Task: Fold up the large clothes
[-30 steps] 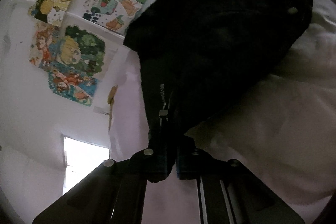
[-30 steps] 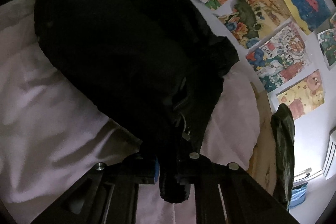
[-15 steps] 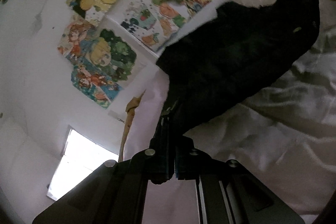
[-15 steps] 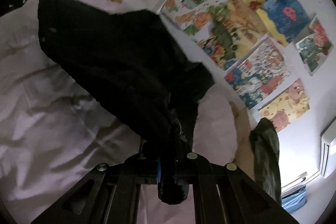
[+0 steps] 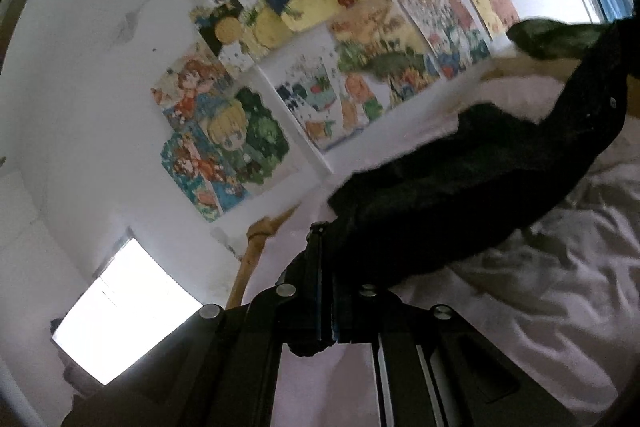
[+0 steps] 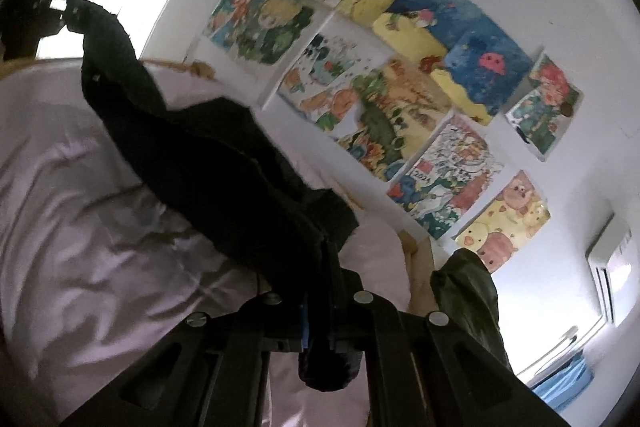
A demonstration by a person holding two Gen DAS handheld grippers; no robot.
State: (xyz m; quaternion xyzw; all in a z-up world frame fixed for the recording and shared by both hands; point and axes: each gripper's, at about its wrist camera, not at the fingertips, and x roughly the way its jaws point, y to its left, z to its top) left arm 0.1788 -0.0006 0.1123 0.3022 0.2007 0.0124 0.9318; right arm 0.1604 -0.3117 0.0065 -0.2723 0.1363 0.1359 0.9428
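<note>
both left tongs [image 5: 326,291] and right tongs [image 6: 320,295] clamped tight on black garment [image 5: 460,187], above pale sheet [image 5: 540,307].

The left gripper [image 5: 326,303] points slightly downward, its jaws pressed together on a fold of black garment [image 5: 460,195]. The right gripper [image 6: 320,311] is angled much the same, its jaws also clamped tight on that garment [image 6: 208,163]. In the right wrist view the left gripper [image 6: 60,3] shows far off at upper left.
</note>
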